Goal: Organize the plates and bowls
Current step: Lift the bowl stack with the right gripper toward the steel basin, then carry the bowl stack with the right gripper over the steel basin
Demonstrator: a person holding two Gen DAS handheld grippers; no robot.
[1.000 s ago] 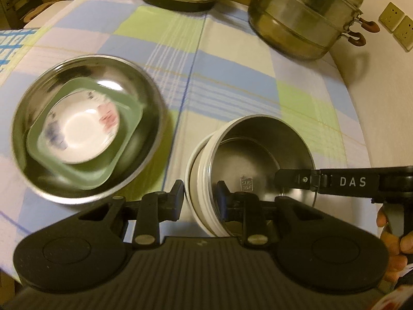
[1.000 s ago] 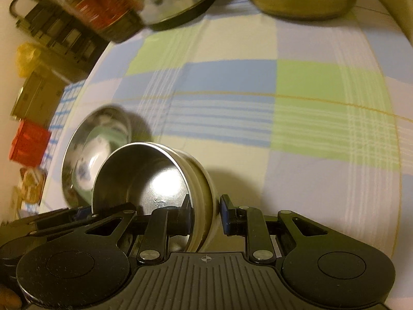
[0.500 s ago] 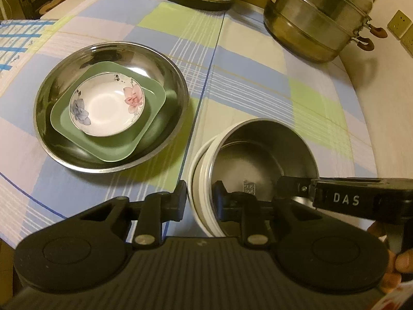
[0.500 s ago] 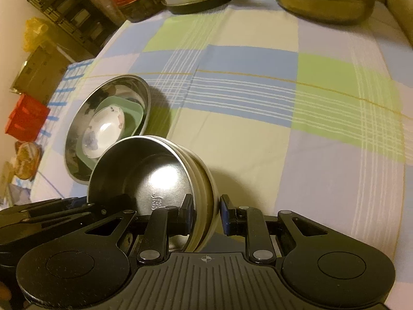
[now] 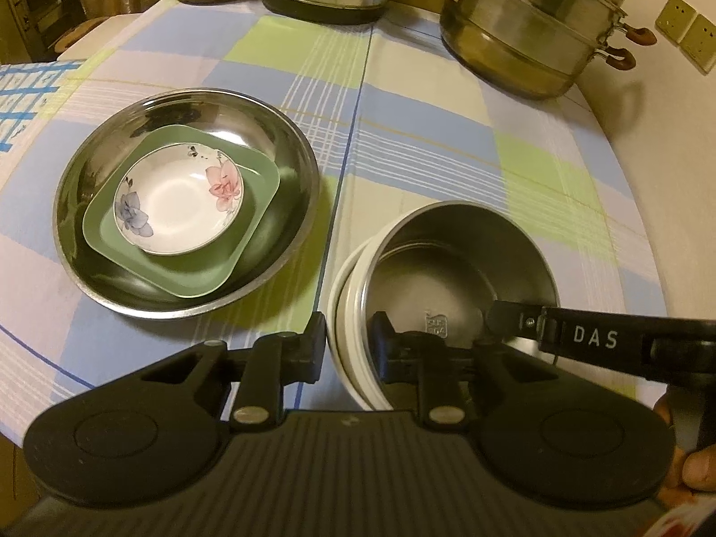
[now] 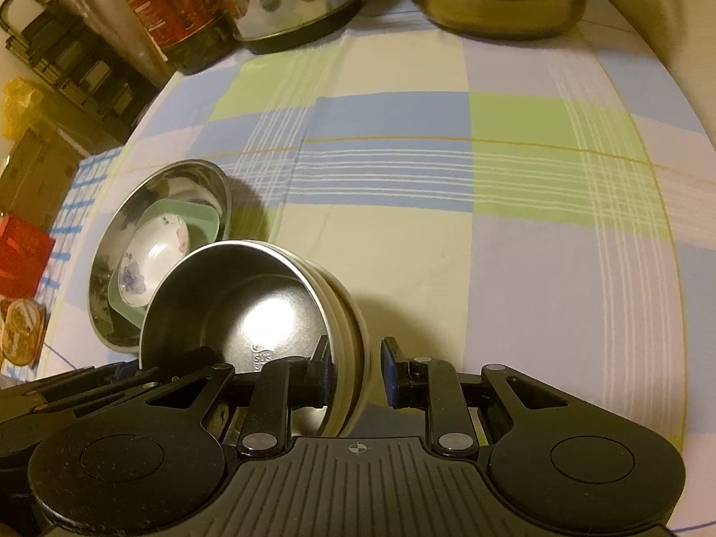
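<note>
Your left gripper's (image 5: 349, 340) jaws have just been opening astride the nested bowls (image 5: 447, 277) at 5 o'clock, grip unclear, and your right gripper's (image 6: 355, 360) fingers stand apart, so release looks underway.

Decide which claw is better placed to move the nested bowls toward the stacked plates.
Probably the left claw: it straddles the rim of the nested bowls nearest the stacked plates, pads touching, though its jaws have just been opening. Right claw: outer pad stands clear.
</note>
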